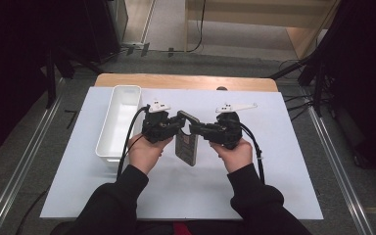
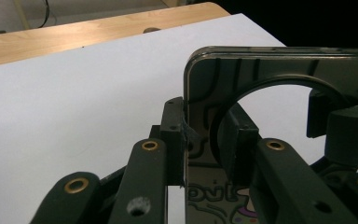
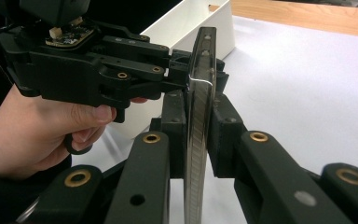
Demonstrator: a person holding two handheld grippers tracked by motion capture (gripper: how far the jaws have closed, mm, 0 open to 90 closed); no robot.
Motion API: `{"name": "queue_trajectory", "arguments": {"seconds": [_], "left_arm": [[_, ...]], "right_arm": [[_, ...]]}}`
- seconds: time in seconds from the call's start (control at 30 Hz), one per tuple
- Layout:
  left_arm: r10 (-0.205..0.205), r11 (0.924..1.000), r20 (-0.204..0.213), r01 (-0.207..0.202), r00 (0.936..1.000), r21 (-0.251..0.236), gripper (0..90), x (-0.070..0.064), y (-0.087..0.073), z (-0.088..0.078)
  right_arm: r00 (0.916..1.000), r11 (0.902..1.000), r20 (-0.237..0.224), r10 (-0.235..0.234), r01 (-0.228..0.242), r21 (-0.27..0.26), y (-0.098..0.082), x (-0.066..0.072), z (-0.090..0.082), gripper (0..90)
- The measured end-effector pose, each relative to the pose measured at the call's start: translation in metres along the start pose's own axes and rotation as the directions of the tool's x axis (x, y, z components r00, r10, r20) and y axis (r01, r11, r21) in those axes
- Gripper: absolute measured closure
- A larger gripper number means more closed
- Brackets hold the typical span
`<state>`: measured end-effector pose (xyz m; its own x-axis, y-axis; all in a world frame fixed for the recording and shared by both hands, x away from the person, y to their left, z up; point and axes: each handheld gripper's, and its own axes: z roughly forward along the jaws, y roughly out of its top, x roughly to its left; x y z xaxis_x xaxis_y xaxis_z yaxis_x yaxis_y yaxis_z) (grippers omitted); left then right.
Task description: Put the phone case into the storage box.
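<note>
A dark phone with a printed back and a silvery rim is held up over the white mat between my two grippers. My left gripper comes in from the left and is shut on the phone's upper end; in the left gripper view its jaws clamp the phone near a rounded corner. From the right, my right gripper is shut on the same end. The right gripper view shows the phone edge-on with the right gripper's pads pressed on both faces and the left gripper just beyond.
A long white bin stands on the mat's left side, close behind the left hand. The wooden table edge runs along the far side. Dark curtains and metal rails flank the table.
</note>
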<state>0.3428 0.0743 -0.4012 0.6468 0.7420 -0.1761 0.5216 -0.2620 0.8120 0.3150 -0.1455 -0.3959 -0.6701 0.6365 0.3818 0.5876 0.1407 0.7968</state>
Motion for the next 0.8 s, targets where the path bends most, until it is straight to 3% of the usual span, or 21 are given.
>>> {"name": "queue_trajectory", "arguments": {"seconds": [0.13,0.37,0.47,0.73,0.8], "left_arm": [[0.002,1.0,-0.005,-0.002,1.0,-0.005,73.2,0.0003,0.0006,-0.0012],[0.013,0.9999,-0.015,-0.013,0.9998,-0.009,73.2,0.0002,0.0014,-0.0026],[0.017,0.9998,-0.017,-0.017,0.9997,-0.009,73.2,0.0006,0.0014,-0.0029],[0.023,0.9997,-0.021,-0.023,0.9995,-0.01,73.2,0.0016,0.0029,-0.0044],[0.026,0.9996,-0.018,-0.026,0.9995,-0.007,73.2,0.002,0.0035,-0.0044]], "right_arm": [[0.9998,0.9998,0.008,-0.02,0.02,-0.002,0.0,0.0012,-0.0009,70.4],[0.9997,0.9999,-0.021,-0.014,0.014,0.003,-0.0001,-0.0003,-0.0007,45.1],[0.999,0.9994,-0.027,-0.035,0.035,-0.005,-0.0005,0.0007,-0.0012,36.0],[0.998,0.999,-0.046,-0.044,0.044,0.001,0.0001,0.0016,-0.0085,24.1],[0.9983,0.9984,-0.024,-0.054,0.054,0.017,-0.0002,0.0022,-0.0082,23.2]]}}
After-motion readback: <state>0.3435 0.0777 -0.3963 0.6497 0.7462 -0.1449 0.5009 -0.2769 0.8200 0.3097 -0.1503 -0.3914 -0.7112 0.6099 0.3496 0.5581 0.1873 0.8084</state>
